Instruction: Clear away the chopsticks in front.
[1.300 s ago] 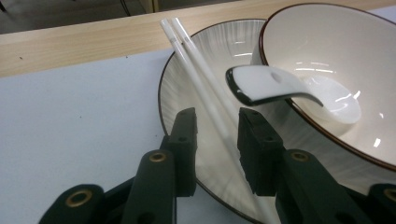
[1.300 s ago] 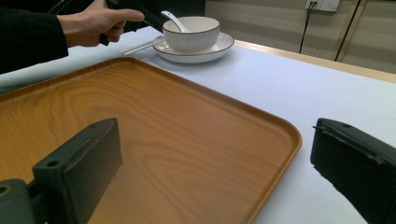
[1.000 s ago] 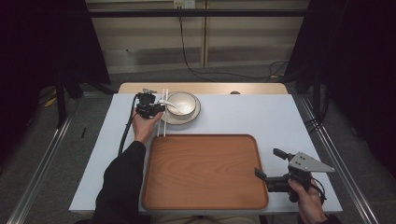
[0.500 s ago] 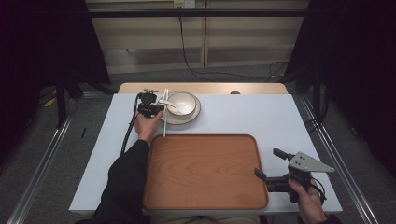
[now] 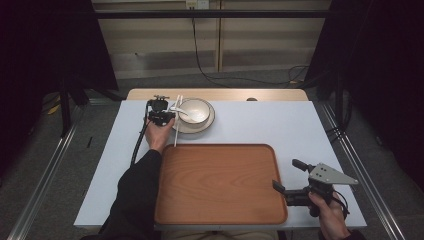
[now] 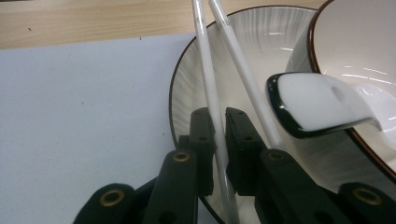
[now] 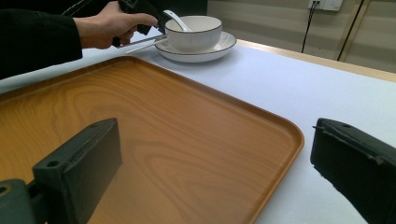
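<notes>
1. At the far left of the table (image 5: 300,125), the left gripper (image 6: 219,140) has its jaws clamped on one white chopstick (image 6: 211,93); they have just been closing, and the stick now sits pinched between the pads.
2. That chopstick lies across the left rim of the plate (image 6: 187,79), with a second chopstick (image 6: 243,70) just beside it, outside the grip.
3. A bowl (image 5: 194,110) stands on the plate, and a white spoon (image 6: 317,109) leans out over the bowl's rim towards the gripper.
4. The wooden tray (image 5: 220,182) sits near the person's edge of the table, apart from the plate.
5. At the tray's right edge, the right gripper (image 5: 290,177) is held with its jaws wide apart, one over the tray's corner and one over the table, nothing between them.
</notes>
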A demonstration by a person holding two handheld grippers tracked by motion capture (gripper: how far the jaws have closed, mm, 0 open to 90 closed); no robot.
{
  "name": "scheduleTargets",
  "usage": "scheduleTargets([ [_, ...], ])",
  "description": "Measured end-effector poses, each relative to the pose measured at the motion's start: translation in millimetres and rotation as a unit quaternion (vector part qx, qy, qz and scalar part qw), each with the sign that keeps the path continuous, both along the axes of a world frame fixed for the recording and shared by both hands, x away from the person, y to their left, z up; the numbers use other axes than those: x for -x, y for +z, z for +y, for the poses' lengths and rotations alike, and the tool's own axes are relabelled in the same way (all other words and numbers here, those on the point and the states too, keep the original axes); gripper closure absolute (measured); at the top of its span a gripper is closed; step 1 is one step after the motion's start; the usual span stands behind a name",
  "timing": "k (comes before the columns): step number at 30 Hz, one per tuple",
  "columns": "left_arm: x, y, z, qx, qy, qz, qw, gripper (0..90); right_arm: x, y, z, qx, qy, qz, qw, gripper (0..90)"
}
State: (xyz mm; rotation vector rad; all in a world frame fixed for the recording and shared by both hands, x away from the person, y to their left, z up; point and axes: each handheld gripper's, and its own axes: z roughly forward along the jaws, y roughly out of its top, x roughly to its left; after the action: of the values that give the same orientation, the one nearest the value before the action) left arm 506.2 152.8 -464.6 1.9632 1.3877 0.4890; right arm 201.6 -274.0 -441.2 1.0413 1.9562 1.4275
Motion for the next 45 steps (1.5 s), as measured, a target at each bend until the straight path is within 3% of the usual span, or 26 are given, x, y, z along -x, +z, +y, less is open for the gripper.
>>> scheduleTargets([
  [1, -0.2, -0.4, -0.1, 0.007, 0.002, 0.000, 1.0000, 81.9, 0.0, 0.0, 0.0, 0.000, 0.000, 0.000, 1.0000, 1.6],
  [10, 2.4, 0.7, -1.7, 0.007, 0.005, -0.003, 1.0000, 82.5, 0.2, 0.3, -0.1, -0.001, 0.003, -0.002, 1.0000, 1.5],
  [11, 3.0, 0.6, -2.8, 0.010, 0.014, -0.010, 0.9998, 82.5, 0.1, 0.3, -0.1, -0.001, 0.003, -0.002, 1.0000, 1.5],
  [13, 2.7, 2.2, 0.4, 0.004, 0.002, -0.001, 1.0000, 82.6, 0.3, 0.4, -0.3, -0.001, 0.003, -0.002, 1.0000, 1.6],
  [20, 5.6, 4.2, 2.5, 0.013, 0.010, -0.008, 0.9998, 82.7, 0.2, 0.3, -0.2, -0.001, 0.001, -0.002, 1.0000, 1.5],
  [25, 12.8, 5.2, 4.4, 0.009, 0.009, -0.014, 0.9998, 84.6, 0.4, 0.4, -0.3, -0.001, 0.000, -0.002, 1.0000, 1.5],
  [27, 15.5, 5.7, 5.4, 0.016, 0.009, -0.010, 0.9998, 85.2, 0.3, 0.3, -0.3, -0.002, 0.001, -0.001, 1.0000, 1.5],
  [36, 28.9, 14.6, 18.7, 0.024, 0.026, -0.029, 0.9990, 85.3, 0.2, 0.4, -0.3, -0.001, 0.001, 0.001, 1.0000, 1.5],
  [42, 37.4, 15.0, 24.1, 0.032, 0.037, -0.030, 0.9983, 85.3, 0.5, 0.5, -0.5, 0.000, 0.001, -0.001, 1.0000, 1.5],
  [45, 42.0, 14.7, 24.8, 0.025, 0.040, -0.024, 0.9986, 85.3, 0.5, 0.5, -0.5, 0.000, 0.001, 0.000, 1.0000, 1.5],
])
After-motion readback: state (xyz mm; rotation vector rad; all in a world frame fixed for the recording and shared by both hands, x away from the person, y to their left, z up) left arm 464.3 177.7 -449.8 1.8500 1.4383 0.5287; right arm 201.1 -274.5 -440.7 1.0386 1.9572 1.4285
